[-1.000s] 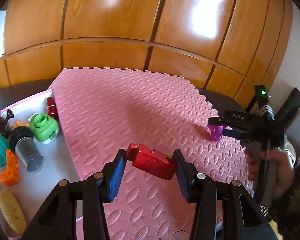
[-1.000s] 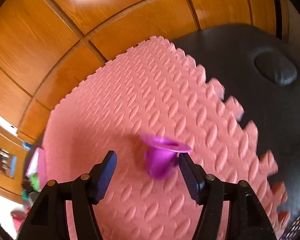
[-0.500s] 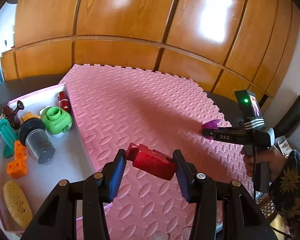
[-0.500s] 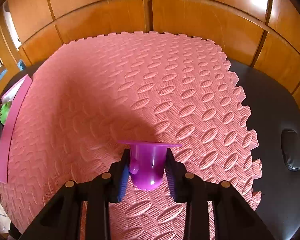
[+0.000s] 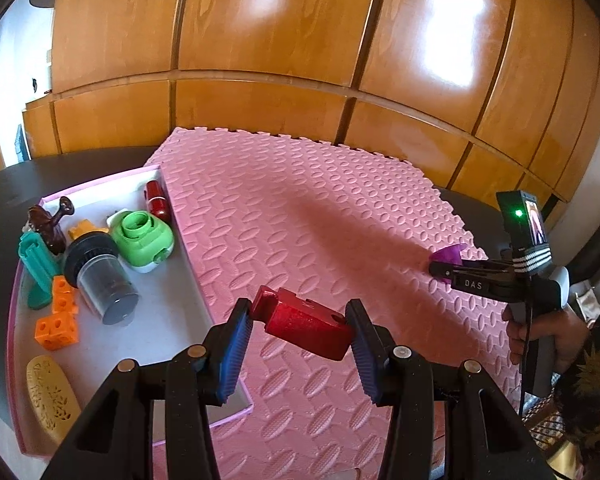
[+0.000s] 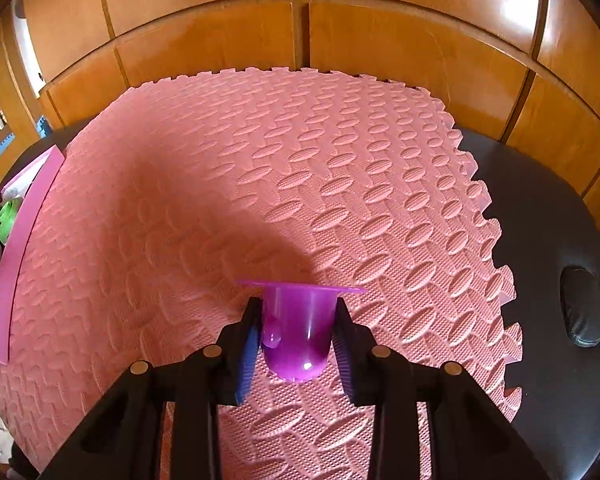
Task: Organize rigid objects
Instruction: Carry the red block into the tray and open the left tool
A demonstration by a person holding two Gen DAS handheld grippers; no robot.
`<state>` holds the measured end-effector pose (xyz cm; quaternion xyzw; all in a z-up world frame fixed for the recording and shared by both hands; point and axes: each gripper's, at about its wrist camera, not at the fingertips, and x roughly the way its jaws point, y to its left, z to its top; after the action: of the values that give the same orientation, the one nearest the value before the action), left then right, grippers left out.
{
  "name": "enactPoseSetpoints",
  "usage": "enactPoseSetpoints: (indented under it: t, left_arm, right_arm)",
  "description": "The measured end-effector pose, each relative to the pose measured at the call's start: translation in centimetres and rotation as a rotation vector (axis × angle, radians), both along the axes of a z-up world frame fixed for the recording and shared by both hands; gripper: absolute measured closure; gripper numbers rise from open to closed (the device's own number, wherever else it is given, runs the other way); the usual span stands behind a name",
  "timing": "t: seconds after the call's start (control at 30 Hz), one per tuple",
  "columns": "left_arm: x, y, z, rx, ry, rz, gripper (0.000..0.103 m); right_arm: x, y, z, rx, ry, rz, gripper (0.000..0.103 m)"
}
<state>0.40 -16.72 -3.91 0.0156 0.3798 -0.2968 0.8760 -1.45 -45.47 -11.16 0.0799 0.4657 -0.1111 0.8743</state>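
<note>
The pink foam mat (image 5: 308, 216) serves as the landmark: its broad textured middle lies bare, giving wide open room between its toothed far edge by the wooden cabinet doors (image 5: 260, 40) and its near side. Along the mat's left edge, touching it, sits a shallow pink-rimmed tray (image 5: 100, 182) crowded with small things: a red cylinder (image 5: 156, 200) right against the mat-side wall, a green round toy (image 5: 144, 240), a dark-capped clear jar (image 5: 100, 276) lying on its side, orange cubes (image 5: 58, 316), a teal piece (image 5: 36, 272), a brown figure (image 5: 50, 226) and a yellow patterned oval (image 5: 52, 396). Little free floor remains in the tray except its near right part. Off the mat's right, jigsaw-cut edge lies a black padded surface (image 6: 548, 208). The left gripper (image 5: 298, 340) hangs over the mat's near left part, close to the tray wall, its blue pads pinching a red glittery block (image 5: 306, 328) by its two ends, tilted. The right gripper (image 6: 296, 340), whose jaws have just been closing, is clamped on a purple flanged cup (image 6: 296, 328), held just over the mat's near right part, its wide rim pointing away from the camera. Seen from the left wrist view, that gripper sits at the mat's right edge in a person's hand (image 5: 540, 336), and its side bears the letters "DAS".
</note>
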Motion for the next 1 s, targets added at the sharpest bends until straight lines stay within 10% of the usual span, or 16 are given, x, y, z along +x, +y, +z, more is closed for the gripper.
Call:
enactPoseSetpoints:
  t: [0.67,1.0]
  left_arm:
    - [0.1,2.3,0.8,-0.006,-0.023,0.059,0.055]
    - [2.3,10.3,2.0,-0.102,0.017,0.233,0.055]
  right_arm:
    - [0.1,0.6,0.2,-0.056,-0.002,0.025,0.071]
    - [0.1,0.9,0.3,-0.089,-0.002,0.036,0.071]
